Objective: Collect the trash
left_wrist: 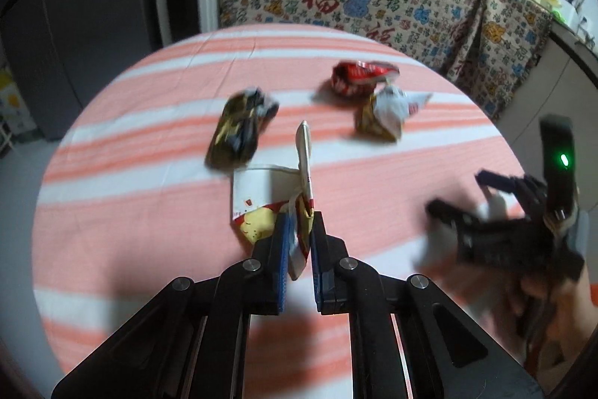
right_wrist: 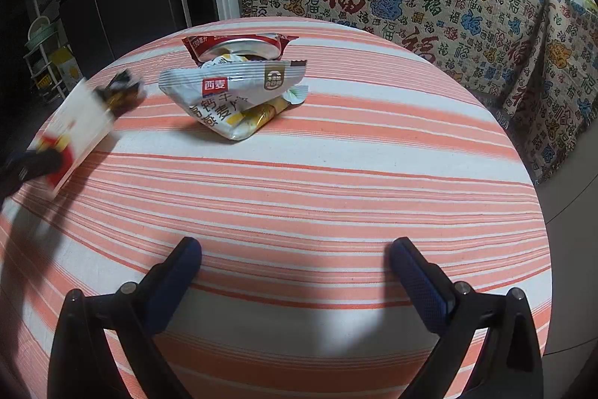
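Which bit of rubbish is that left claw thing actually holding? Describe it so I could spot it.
On the round table with the orange-and-white striped cloth, find the left gripper near the front edge. Pinched between its fingers is a flat white paper carton with red and yellow print. Unlike the crumpled wrappers beyond, it is flat and held.

We found the oat packet (right_wrist: 231, 92) on the table (right_wrist: 336, 174) at twelve o'clock from the right gripper (right_wrist: 295, 257), with the crushed can (right_wrist: 239, 45) just behind it. The dark wrapper (left_wrist: 241, 129) lay at eleven o'clock from the left gripper (left_wrist: 299, 227), which pinched a paper wrapper (left_wrist: 261, 197).
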### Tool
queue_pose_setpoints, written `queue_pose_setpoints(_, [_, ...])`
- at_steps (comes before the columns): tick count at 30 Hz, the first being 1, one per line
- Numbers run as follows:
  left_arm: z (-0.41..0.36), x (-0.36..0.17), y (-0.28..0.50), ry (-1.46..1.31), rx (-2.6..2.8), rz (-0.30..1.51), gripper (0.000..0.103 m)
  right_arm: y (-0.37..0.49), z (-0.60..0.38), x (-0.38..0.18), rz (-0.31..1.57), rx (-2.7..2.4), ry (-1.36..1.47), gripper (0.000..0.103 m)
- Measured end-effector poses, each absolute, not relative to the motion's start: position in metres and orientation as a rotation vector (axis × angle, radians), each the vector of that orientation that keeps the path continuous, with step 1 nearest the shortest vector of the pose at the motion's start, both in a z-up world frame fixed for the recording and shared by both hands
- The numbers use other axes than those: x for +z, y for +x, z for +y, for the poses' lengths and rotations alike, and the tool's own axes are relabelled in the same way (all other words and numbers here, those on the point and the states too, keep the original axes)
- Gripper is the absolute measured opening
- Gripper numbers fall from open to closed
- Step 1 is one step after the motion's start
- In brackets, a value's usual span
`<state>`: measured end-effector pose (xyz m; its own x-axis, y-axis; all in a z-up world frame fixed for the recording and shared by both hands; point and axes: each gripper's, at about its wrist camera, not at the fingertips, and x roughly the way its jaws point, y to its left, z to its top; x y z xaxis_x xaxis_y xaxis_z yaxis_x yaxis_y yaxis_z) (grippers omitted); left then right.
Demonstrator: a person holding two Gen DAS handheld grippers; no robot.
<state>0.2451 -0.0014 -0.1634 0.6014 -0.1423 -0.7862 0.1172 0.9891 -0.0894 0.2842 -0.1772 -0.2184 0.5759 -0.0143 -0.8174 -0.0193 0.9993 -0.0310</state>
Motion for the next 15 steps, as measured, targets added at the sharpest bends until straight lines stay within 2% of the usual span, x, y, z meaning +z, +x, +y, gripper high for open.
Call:
queue_pose_setpoints(2, [0.002, -0.170, 0.229, -0.056, -0.175, 0.927, 0.011, 0.284, -0.177, -0.218, 0.957, 0.003, -0.038, 0.103])
queue_pose_setpoints(4, [0.001, -0.176, 0.221, -0.046, -0.194, 0.932, 0.021, 0.284, -0.177, -0.218, 0.958, 0.003, -0.038, 0.103])
queue_pose_setpoints(5, [-0.001, -0.179, 0.220, -0.037, -0.205, 0.935, 0.040, 0.284, -0.177, -0.218, 0.958, 0.003, -0.038, 0.103])
queue_pose_setpoints(6, [-0.002, -0.180, 0.220, -0.030, -0.208, 0.929, 0.064, 0.284, -0.177, -0.218, 0.958, 0.003, -0.038, 0.103])
queue_pose_setpoints(8, [-0.005, -0.180, 0.222, 0.000, -0.197, 0.893, 0.086, 0.284, -0.177, -0.218, 0.958, 0.002, -0.038, 0.103])
queue_pose_setpoints(15, [0.001, -0.198, 0.254, 0.103, -0.078, 0.932, 0.091, 0.284, -0.177, -0.217, 0.959, 0.003, -0.036, 0.103])
